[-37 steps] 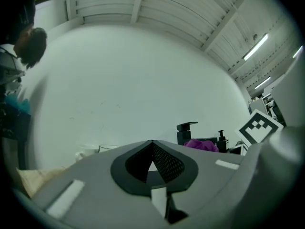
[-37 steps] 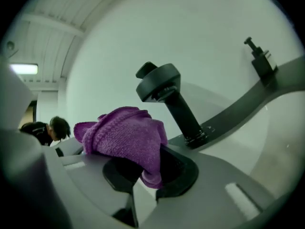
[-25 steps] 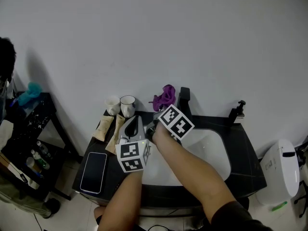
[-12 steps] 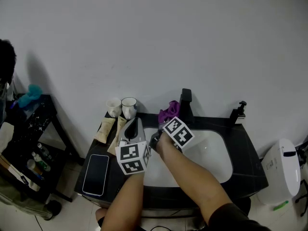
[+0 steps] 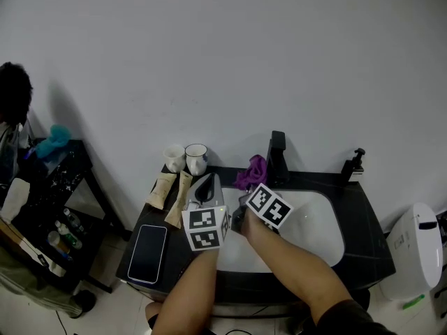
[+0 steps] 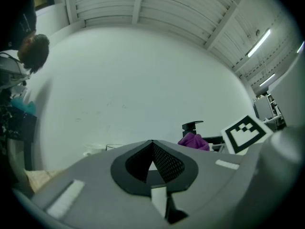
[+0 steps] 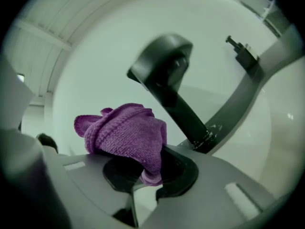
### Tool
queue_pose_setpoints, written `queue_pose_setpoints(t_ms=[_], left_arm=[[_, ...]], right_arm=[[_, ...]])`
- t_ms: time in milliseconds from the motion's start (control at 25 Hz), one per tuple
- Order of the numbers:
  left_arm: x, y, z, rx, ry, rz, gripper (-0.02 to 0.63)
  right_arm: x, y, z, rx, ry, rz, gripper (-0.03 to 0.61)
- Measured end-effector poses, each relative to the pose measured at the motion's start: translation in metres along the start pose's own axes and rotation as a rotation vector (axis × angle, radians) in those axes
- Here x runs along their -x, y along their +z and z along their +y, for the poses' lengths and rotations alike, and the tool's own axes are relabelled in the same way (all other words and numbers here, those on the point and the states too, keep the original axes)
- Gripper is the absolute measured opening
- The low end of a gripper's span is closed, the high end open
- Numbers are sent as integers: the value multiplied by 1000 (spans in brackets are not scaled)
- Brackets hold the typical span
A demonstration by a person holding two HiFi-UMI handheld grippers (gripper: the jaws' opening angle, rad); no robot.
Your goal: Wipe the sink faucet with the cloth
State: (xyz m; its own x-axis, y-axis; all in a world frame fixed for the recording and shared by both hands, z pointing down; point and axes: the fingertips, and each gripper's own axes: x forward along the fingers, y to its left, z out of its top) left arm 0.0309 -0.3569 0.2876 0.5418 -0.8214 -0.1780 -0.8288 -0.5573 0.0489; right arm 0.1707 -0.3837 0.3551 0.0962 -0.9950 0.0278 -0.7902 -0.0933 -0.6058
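Note:
The black sink faucet [image 5: 278, 154] stands at the back rim of the white basin [image 5: 318, 225]. My right gripper [image 5: 246, 188] is shut on a bunched purple cloth [image 5: 253, 172], which sits just left of the faucet's lower part. In the right gripper view the cloth [image 7: 125, 133] bulges out of the gripper [image 7: 143, 174], with the faucet [image 7: 167, 78] close behind it. My left gripper [image 5: 209, 180] hovers over the counter left of the basin. It is shut with nothing in it [image 6: 152, 144], and it sees the faucet [image 6: 192, 126] and cloth [image 6: 193, 141] to its right.
Two cups [image 5: 186, 158] and two beige tubes [image 5: 171, 190] lie on the dark counter's left part, with a phone [image 5: 148, 252] nearer me. A soap dispenser [image 5: 354, 165] stands at the back right. A black shelf [image 5: 52, 180] stands left, a white appliance [image 5: 418, 248] right.
My right gripper has carried the cloth down from level with the faucet's top to beside its lower part. The left gripper has kept its place next to it.

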Motion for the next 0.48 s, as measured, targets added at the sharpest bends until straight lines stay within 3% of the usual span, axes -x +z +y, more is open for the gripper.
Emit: queue_pose_setpoints(t_ms=[160, 480], left_arm=[[-1, -5, -6, -20, -23, 27, 17], [-1, -9, -14, -42, -45, 64, 17]], right_arm=[[41, 7, 15, 216, 130, 51, 61], [127, 53, -13, 363, 259, 84, 61]])
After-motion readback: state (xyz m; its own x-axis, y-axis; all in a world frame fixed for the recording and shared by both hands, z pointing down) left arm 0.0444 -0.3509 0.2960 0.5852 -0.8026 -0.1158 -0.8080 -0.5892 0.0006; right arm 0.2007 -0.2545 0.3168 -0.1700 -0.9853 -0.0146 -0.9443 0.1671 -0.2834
